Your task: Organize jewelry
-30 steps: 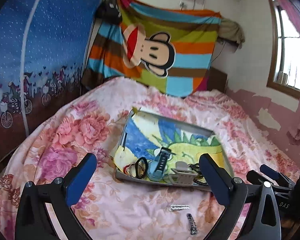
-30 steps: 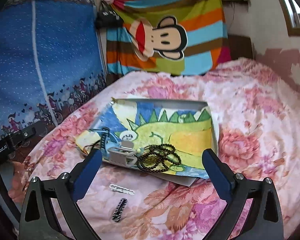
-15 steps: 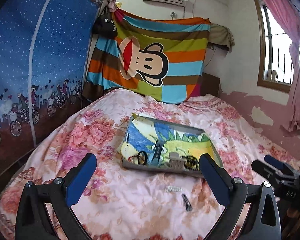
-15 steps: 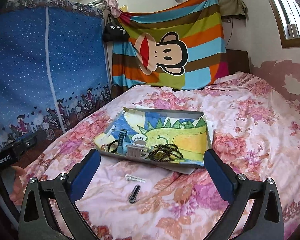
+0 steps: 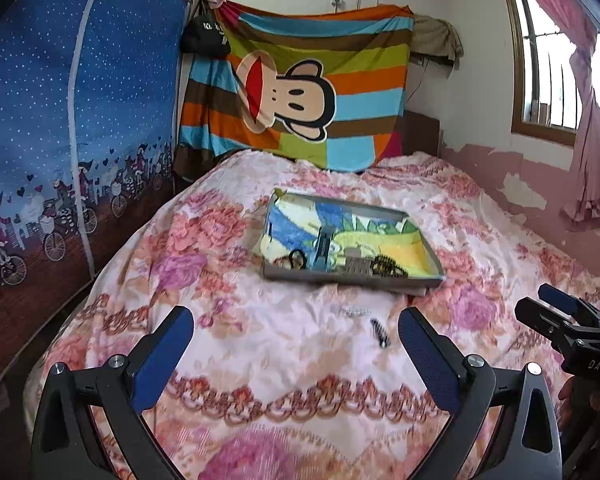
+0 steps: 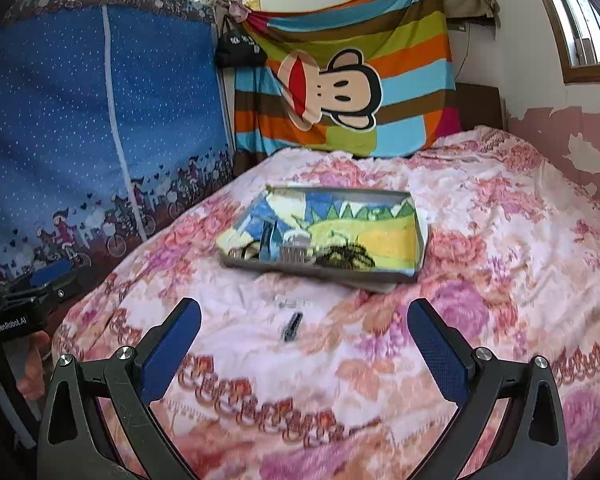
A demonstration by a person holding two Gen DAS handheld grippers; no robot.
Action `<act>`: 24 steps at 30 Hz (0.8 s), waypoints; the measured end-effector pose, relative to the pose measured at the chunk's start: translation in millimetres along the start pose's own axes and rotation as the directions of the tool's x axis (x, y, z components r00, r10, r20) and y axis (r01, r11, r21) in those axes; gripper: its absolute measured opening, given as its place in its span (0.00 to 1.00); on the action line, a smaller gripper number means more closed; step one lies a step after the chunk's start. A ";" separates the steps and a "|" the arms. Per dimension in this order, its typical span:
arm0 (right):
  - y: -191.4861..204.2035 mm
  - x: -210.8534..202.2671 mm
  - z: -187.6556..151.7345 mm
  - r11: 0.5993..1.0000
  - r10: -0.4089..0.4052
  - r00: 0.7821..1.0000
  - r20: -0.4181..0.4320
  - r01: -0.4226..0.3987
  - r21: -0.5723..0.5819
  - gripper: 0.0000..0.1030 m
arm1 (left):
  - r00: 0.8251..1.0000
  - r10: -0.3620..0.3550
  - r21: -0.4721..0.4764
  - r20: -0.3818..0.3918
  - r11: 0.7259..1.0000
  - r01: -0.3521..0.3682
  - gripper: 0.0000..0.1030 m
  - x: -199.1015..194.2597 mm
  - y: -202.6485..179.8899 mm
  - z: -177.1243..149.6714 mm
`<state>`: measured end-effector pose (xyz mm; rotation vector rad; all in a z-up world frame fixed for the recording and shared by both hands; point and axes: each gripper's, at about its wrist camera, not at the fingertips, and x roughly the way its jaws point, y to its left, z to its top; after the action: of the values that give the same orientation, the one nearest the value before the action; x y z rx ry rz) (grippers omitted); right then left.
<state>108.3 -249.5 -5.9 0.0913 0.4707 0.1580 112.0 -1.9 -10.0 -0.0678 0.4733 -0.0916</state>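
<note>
Scene: While both tools hang over the near edge of a bed [image 5: 308,360] with a pink floral quilt, a grey tray [image 5: 352,280] lined with a cartoon dinosaur picture lies mid-bed at 12 o'clock.
Left tool [image 5: 296,344]: blue pads spread wide apart, holding nothing, above the quilt.
Right tool [image 6: 304,334]: pads likewise wide apart and empty; its tip also shows at 3 o'clock in the left wrist view.
Jewelry in tray: along the near wall sit a black hair tie [image 5: 296,258], a blue watch [image 5: 322,250], a grey claw clip [image 5: 356,266] and a heap of dark bead bracelets [image 5: 388,268], close together.
Jewelry on quilt: a silver hair clip [image 5: 354,311] lies just in front of the tray, and a black hair clip [image 5: 380,332] near it, toward 5 o'clock; neither touches the tray or a tool.
Change: against the frames of a second ago, both cameras have drawn back and up, so tray and clips look smaller and farther, and more of the quilt shows below them; the clips and tray contents keep their places, and both tools stay as widely parted as before.
Backdrop: a striped monkey blanket [image 5: 300,92] hangs at 12 o'clock, a blue dotted wardrobe cover [image 5: 72,120] stands at 9 o'clock.
Person: a hand [image 6: 32,364] grips the left tool's handle at 8 o'clock in the right wrist view.
</note>
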 end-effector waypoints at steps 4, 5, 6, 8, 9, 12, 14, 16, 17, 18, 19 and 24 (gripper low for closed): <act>-1.2 -1.4 -17.9 1.000 -0.001 0.999 -0.054 0.002 0.012 0.99 | 0.998 0.009 0.013 -0.061 1.000 -0.008 1.00 -1.0 1.5 -12.0; -1.2 -1.3 -21.9 1.000 -0.003 0.998 -0.064 0.004 0.014 0.99 | 0.998 0.010 0.015 -0.069 1.000 -0.009 1.00 -1.5 2.2 -13.6; -1.7 -1.4 -26.6 1.000 -0.003 0.997 -0.077 0.004 0.018 0.99 | 0.997 0.010 0.016 -0.077 1.000 -0.009 1.00 -2.4 2.6 -15.9; -1.5 -1.1 -32.3 1.000 -0.004 0.996 -0.093 0.005 0.019 0.99 | 0.996 0.013 0.016 -0.092 1.000 -0.011 1.00 -4.1 3.7 -20.3; -2.1 0.1 -35.7 1.000 -0.008 0.994 -0.109 0.010 0.019 0.99 | 0.995 0.013 0.017 -0.098 1.000 -0.011 1.00 -4.1 3.6 -22.0; -1.8 7.9 -42.5 1.000 -0.030 0.986 -0.165 0.030 0.003 0.99 | 0.993 0.018 0.027 -0.118 1.000 -0.015 1.00 -4.4 4.3 -26.3; -3.0 13.6 -46.8 0.999 -0.042 0.980 -0.196 0.042 -0.001 0.99 | 0.990 0.024 0.036 -0.141 0.999 -0.019 1.00 -1.7 4.0 -28.4; -3.9 18.1 -49.3 0.999 -0.046 0.975 -0.217 0.046 -0.001 0.98 | 0.987 0.034 0.047 -0.156 0.999 -0.027 1.00 1.5 2.9 -29.5; -4.2 20.0 -49.7 0.999 -0.047 0.974 -0.224 0.048 -0.001 0.99 | 0.986 0.039 0.053 -0.162 0.998 -0.030 1.00 3.2 2.3 -30.7; -4.7 21.6 -50.4 0.999 -0.048 0.972 -0.230 0.049 -0.002 0.99 | 0.985 0.041 0.056 -0.168 0.998 -0.032 1.00 4.5 2.0 -31.8; -4.8 23.5 -50.9 0.999 -0.047 0.971 -0.235 0.048 -0.002 0.99 | 0.983 0.041 0.057 -0.176 0.998 -0.031 1.00 6.4 1.7 -32.4; -6.4 32.8 -52.7 0.999 -0.045 0.966 -0.254 0.045 -0.004 0.99 | 0.978 0.025 0.050 -0.208 0.999 -0.015 1.00 14.7 2.5 -31.8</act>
<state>113.8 -247.5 -68.0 0.0624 0.7284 0.1251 110.7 -2.4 -45.1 -0.0058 0.6807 -0.0906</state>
